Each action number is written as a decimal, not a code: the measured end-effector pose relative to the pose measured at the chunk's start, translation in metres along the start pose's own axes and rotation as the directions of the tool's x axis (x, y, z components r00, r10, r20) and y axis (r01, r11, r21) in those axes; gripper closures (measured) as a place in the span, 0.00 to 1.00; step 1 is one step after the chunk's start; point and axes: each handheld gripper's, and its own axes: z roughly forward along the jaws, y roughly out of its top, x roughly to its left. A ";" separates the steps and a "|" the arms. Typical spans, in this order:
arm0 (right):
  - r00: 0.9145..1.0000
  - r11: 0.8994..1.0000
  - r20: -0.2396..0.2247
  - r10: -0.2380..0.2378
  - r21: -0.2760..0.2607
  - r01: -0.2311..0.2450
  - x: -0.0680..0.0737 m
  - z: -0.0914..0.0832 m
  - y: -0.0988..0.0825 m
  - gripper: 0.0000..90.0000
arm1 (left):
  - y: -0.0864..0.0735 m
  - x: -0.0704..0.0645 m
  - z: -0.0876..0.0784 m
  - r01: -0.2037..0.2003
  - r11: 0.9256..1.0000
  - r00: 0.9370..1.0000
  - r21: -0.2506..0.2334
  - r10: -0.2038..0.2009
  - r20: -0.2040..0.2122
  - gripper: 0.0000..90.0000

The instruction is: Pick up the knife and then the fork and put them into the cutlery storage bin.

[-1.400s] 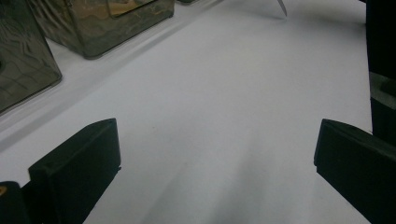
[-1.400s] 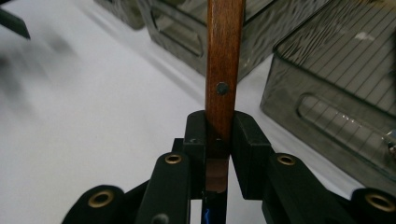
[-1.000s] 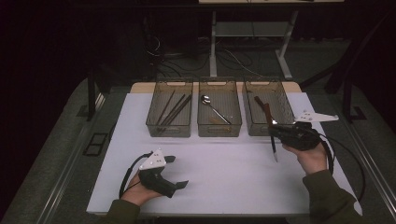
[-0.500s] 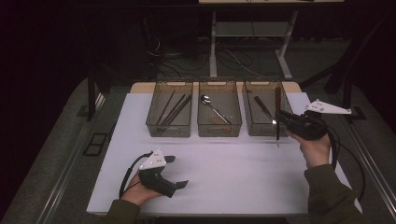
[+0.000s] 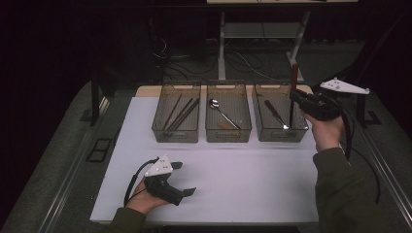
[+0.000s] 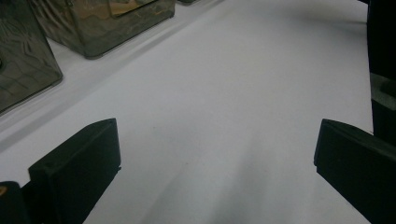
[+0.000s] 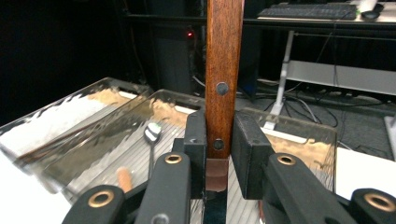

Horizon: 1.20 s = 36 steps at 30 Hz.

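My right gripper [image 5: 297, 99] is shut on a knife [image 5: 291, 92] with a brown wooden handle. The knife hangs upright with its blade pointing down into the right clear bin [image 5: 280, 134]. In the right gripper view the riveted handle [image 7: 224, 70] rises straight up between the jaws of this gripper [image 7: 218, 140]. A second knife [image 5: 274, 113] lies in that bin. My left gripper [image 5: 184, 178] rests on the white mat [image 5: 252, 179] near its front edge. It is open, with bare mat between the jaws of the left gripper [image 6: 215, 154].
The row of three clear bins stands at the back of the mat. The left bin [image 5: 175, 135] holds dark chopsticks [image 5: 180, 114]. A spoon [image 5: 221, 111] lies in the middle bin [image 5: 228, 134]. Dark floor, cables and table legs lie beyond.
My right gripper has risen and moved back to the right with the knife, turning it from slanted to upright over the right bin. The left gripper has stayed put.
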 end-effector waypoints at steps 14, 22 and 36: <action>0.995 0.995 0.101 0.011 0.096 -0.021 -0.014 0.049 -0.012 0.85 | 0.000 0.000 0.000 -0.007 1.000 1.000 -0.003 0.007 0.005 0.00; 0.993 0.985 0.116 0.023 0.166 -0.043 -0.020 0.060 -0.033 0.85 | 0.000 0.000 0.000 -0.009 1.000 1.000 -0.002 0.009 0.008 0.00; 0.992 0.964 0.125 0.029 0.257 -0.061 -0.026 0.066 -0.052 0.85 | 0.000 0.000 0.000 -0.010 1.000 1.000 0.001 0.010 0.007 0.00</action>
